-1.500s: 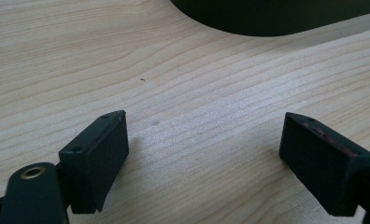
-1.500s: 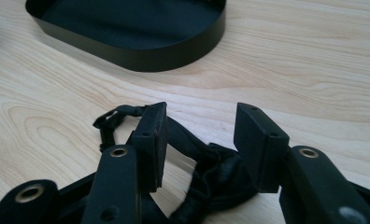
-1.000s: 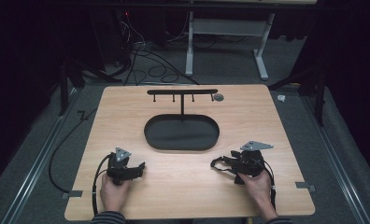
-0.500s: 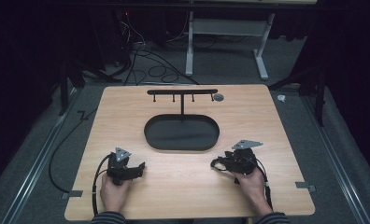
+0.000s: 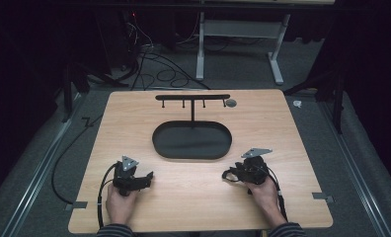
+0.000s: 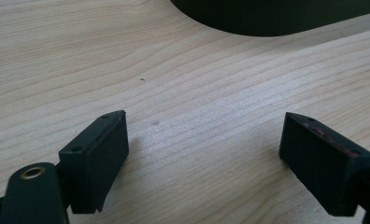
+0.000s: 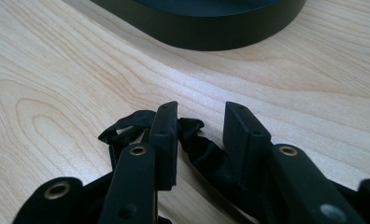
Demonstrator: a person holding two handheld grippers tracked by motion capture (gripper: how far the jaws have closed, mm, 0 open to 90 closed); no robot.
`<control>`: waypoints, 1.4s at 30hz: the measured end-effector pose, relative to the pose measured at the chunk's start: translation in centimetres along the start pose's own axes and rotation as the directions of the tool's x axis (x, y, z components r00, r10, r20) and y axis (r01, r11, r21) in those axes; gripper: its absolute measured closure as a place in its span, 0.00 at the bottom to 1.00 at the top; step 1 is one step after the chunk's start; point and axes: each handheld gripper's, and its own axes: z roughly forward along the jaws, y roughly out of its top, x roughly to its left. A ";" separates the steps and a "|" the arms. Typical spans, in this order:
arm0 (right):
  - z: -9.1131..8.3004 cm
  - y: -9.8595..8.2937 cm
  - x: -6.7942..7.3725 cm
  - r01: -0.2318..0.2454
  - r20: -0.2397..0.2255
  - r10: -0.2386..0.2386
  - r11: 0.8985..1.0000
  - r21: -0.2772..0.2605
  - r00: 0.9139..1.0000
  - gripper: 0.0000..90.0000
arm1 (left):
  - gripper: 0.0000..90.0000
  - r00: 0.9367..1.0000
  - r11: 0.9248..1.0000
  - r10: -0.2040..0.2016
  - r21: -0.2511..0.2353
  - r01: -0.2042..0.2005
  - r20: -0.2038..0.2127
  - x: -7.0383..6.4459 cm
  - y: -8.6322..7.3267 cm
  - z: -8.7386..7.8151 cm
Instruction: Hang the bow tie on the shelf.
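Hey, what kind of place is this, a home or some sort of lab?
Probably a lab or test room: a bare wooden table, loose cables on grey carpet, and a black hanger stand.

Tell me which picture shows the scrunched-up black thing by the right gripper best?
The right gripper view. There the crumpled black fabric band lies on the light wooden table between the right gripper's jaws, its folds and loop plain. In the high view it is just a small dark shape at that gripper's tip.
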 end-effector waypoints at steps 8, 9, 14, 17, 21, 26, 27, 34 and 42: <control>0.3 0.0 0.2 0.037 0.005 -0.037 0.999 0.020 0.999 0.86 | 0.18 1.000 1.000 0.000 0.000 0.000 0.000 0.0 0.0 0.0; 0.3 0.0 0.3 0.039 0.010 -0.040 0.999 0.022 0.999 0.87 | 0.18 1.000 1.000 0.000 0.000 0.000 0.000 0.0 0.0 0.0; 0.3 0.0 0.6 0.074 0.006 -0.074 0.997 0.031 0.997 0.91 | 0.18 1.000 1.000 0.000 0.000 0.000 0.000 0.0 0.0 0.0; 0.2 0.0 0.5 0.074 -0.001 -0.074 0.997 0.027 0.997 0.92 | 0.18 1.000 1.000 0.000 0.000 0.000 0.001 0.0 0.0 0.0; -0.4 0.0 0.3 0.053 -0.002 -0.053 0.999 0.003 0.999 0.91 | 0.18 1.000 1.000 0.000 0.000 0.000 0.001 0.0 0.0 0.0; -1.8 0.1 0.0 0.036 0.000 -0.036 0.998 -0.059 0.999 0.91 | 0.18 1.000 1.000 0.000 0.000 0.000 0.001 0.0 0.0 0.0; -2.0 0.1 -0.1 0.033 -0.001 -0.033 0.997 -0.066 0.999 0.91 | 0.18 1.000 1.000 0.000 0.000 0.000 0.001 0.0 0.0 0.0; -4.1 0.7 0.1 0.050 0.016 -0.049 0.989 -0.140 0.999 0.92 | 0.18 1.000 1.000 0.000 0.000 0.000 0.001 0.0 0.0 0.0; -6.1 1.8 0.1 0.069 0.049 -0.061 0.977 -0.203 0.997 0.92 | 0.18 1.000 1.000 0.001 0.000 -0.001 0.001 0.0 0.0 0.0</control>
